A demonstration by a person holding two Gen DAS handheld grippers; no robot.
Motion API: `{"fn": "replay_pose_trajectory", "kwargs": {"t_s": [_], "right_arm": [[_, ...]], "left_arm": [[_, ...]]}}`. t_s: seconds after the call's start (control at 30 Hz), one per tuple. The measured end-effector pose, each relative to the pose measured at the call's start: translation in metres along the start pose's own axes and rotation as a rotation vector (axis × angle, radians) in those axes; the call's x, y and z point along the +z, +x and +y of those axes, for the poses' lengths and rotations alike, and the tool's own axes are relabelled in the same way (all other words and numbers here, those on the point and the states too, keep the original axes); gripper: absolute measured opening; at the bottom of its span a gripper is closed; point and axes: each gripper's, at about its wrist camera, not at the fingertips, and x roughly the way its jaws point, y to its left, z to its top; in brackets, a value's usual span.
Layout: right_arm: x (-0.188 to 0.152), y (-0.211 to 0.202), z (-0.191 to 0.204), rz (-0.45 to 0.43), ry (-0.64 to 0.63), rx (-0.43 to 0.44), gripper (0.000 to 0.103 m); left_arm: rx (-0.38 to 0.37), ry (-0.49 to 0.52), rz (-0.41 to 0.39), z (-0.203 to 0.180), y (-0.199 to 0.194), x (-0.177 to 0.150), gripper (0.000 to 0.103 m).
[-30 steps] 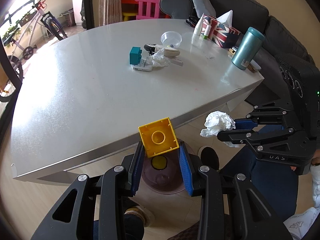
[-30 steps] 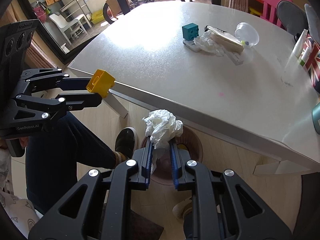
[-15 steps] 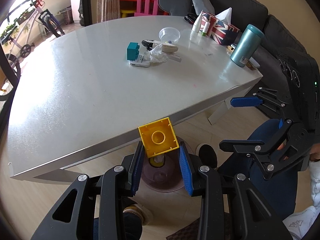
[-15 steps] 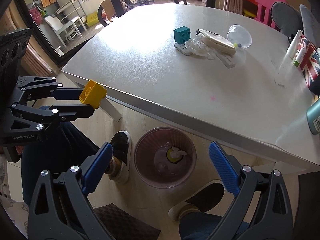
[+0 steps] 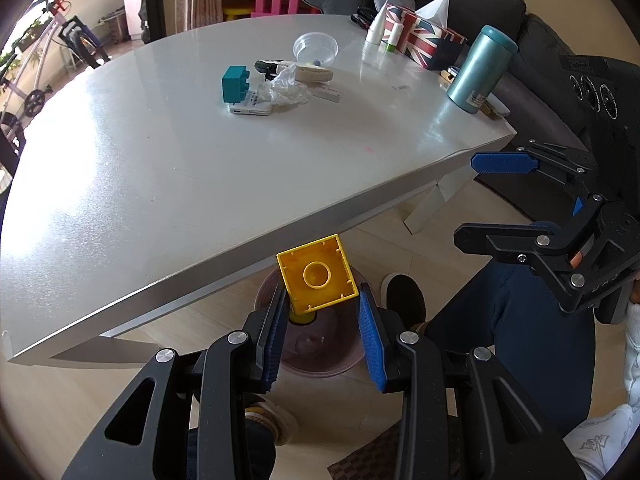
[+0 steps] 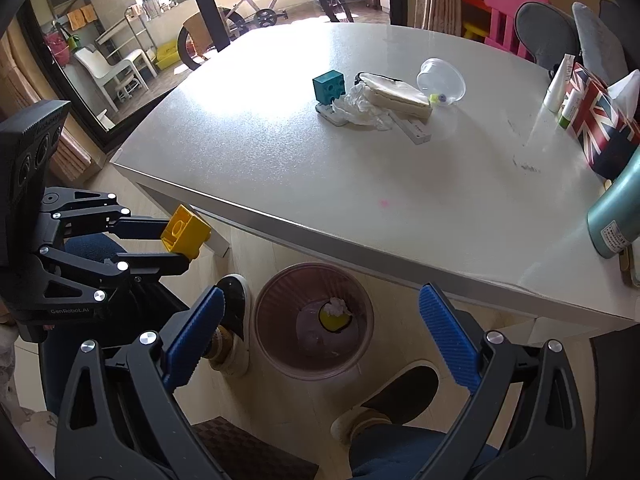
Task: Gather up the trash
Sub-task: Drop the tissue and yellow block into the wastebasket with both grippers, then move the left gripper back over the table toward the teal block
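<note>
Tissue (image 6: 337, 307) lies in the bin (image 6: 280, 366), below the right hand-held gripper (image 6: 320, 338), whose jaws gape wide and empty. Left hand-held gripper (image 5: 323, 334) pinches a yellow block (image 5: 317, 278) over the bin, near the counter (image 5: 200, 168) edge.

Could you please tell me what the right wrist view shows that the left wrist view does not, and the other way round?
Only the right wrist view looks into the pink bin, with a white wad and something yellow inside, and shows the right gripper from behind, jaws wide and empty. Only the left wrist view shows the hollow underside of the yellow block and the left gripper from behind. Both share the block shut in the left gripper, the white table, teal block, teal flask and flag-print tissue box.
</note>
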Motion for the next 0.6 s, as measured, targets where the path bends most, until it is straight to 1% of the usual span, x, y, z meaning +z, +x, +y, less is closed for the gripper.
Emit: {"fn": "replay_pose_trajectory", "kwargs": {"t_s": [0.3, 0.33, 0.37, 0.4, 0.43, 0.47, 0.6], "right_arm": [[-0.002, -0.008, -0.011, -0.023, 0.032, -0.005, 0.096], [-0.002, -0.009, -0.011, -0.025, 0.033, -0.004, 0.096], [-0.002, -0.009, -0.013, -0.025, 0.034, -0.004, 0.096], [-0.002, -0.009, -0.013, -0.026, 0.036, -0.003, 0.096], [-0.003, -0.01, -0.013, -0.028, 0.037, -0.004, 0.096], [-0.003, -0.01, -0.014, -0.029, 0.039, -0.004, 0.096], [-0.004, -0.013, -0.015, -0.035, 0.043, -0.007, 0.096]], "left_arm": [[-0.011, 0.02, 0.008, -0.009, 0.005, 0.002, 0.035], [-0.011, 0.022, 0.005, -0.01, 0.005, 0.002, 0.043], [-0.008, 0.023, 0.001, -0.011, 0.005, 0.003, 0.055], [-0.005, 0.022, -0.014, -0.011, 0.003, 0.003, 0.084], [0.003, 0.023, -0.04, -0.012, 0.0, 0.004, 0.094], [0.006, 0.027, -0.055, -0.013, -0.002, 0.004, 0.094], [0.01, 0.001, -0.046, -0.01, -0.002, 0.007, 0.095]]}}
